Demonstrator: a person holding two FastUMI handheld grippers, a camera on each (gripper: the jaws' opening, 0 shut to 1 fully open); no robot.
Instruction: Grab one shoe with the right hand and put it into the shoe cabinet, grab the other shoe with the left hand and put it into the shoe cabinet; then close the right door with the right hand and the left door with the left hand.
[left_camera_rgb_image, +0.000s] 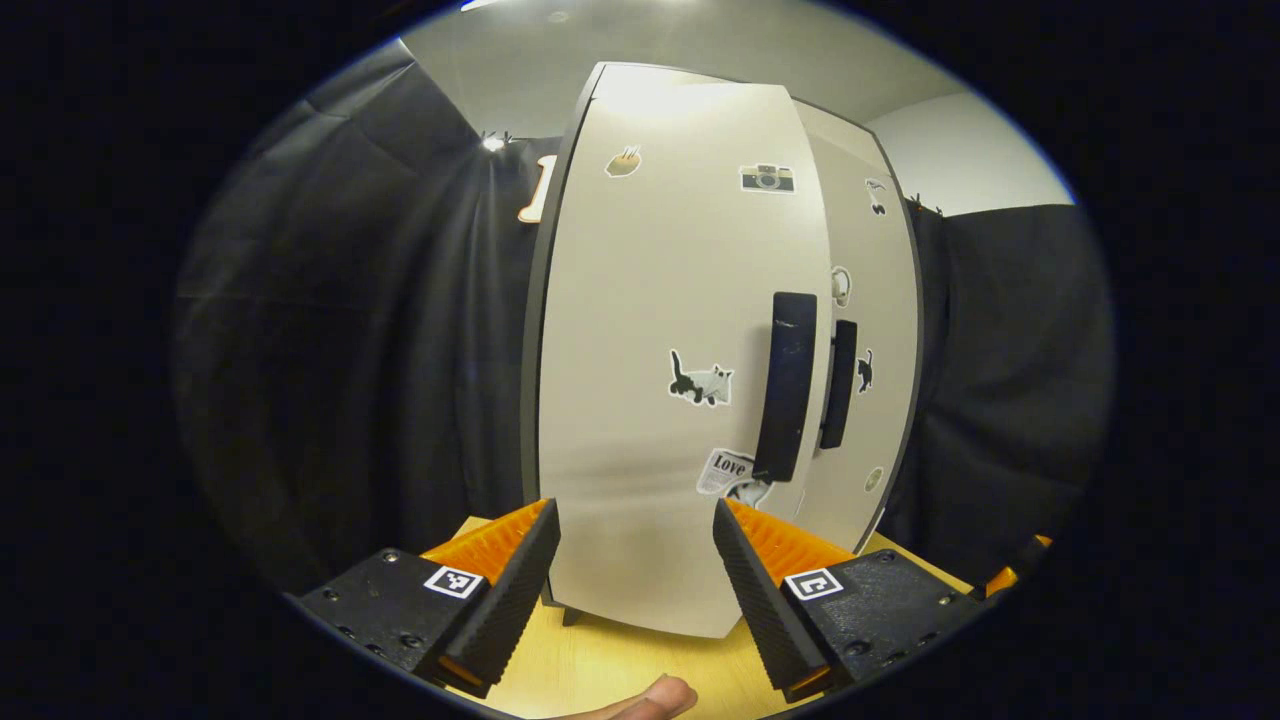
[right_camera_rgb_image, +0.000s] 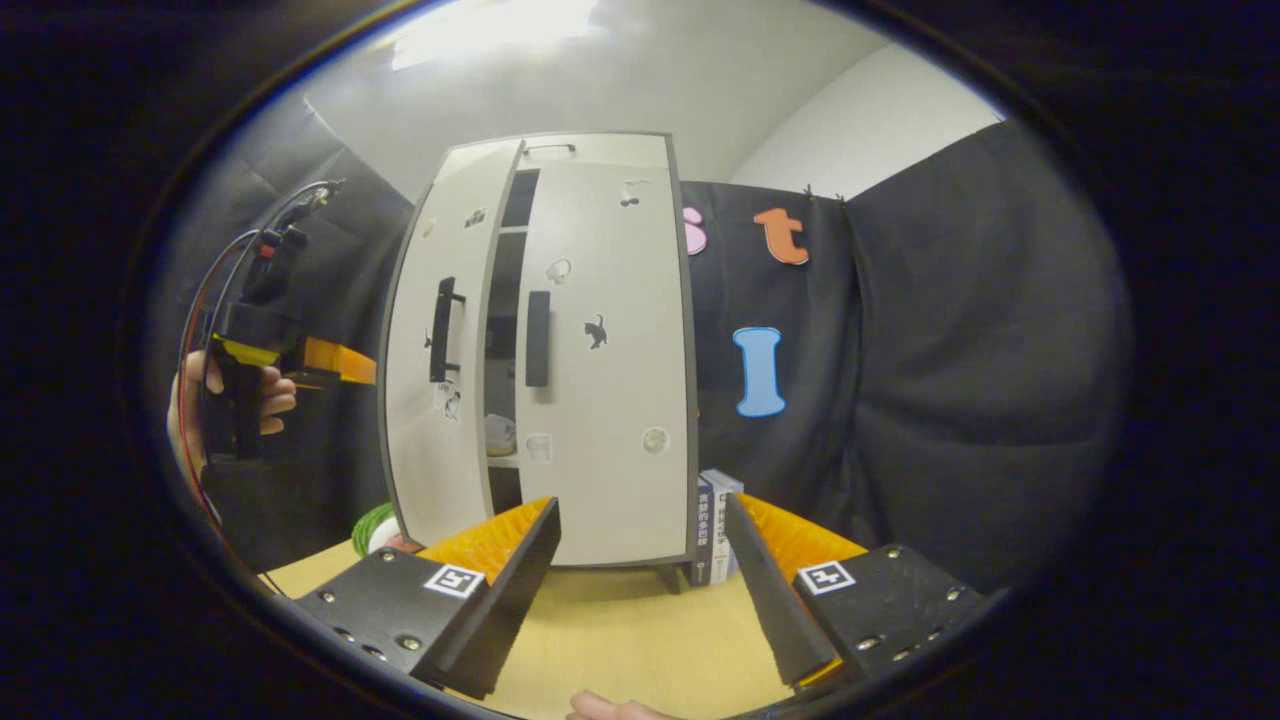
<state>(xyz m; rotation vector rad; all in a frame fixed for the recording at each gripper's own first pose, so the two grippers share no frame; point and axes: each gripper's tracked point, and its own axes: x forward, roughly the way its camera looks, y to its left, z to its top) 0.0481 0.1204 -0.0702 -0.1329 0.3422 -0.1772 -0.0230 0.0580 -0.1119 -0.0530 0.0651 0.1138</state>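
The white shoe cabinet (right_camera_rgb_image: 600, 350) stands on the wooden table (right_camera_rgb_image: 620, 630), its doors dotted with stickers. Its left door (right_camera_rgb_image: 440, 420) hangs ajar, leaving a dark gap beside the right door (right_camera_rgb_image: 610, 400). In that gap a pale shape (right_camera_rgb_image: 498, 435), perhaps a shoe, rests on a shelf. In the left gripper view the left door (left_camera_rgb_image: 650, 330) is close ahead, its dark handle (left_camera_rgb_image: 785, 385) in front of the right door's handle (left_camera_rgb_image: 838, 385). My left gripper (left_camera_rgb_image: 635, 560) is open and holds nothing; it is seen again, held by a hand, left of the cabinet (right_camera_rgb_image: 330, 365). My right gripper (right_camera_rgb_image: 640, 560) is open and holds nothing.
A few books (right_camera_rgb_image: 715, 525) stand upright against the cabinet's right side. A green and white object (right_camera_rgb_image: 372, 525) lies on the table by the cabinet's left foot. Black cloth (right_camera_rgb_image: 950, 350) closes the booth behind and to the sides. A fingertip (left_camera_rgb_image: 655, 698) shows at the bottom.
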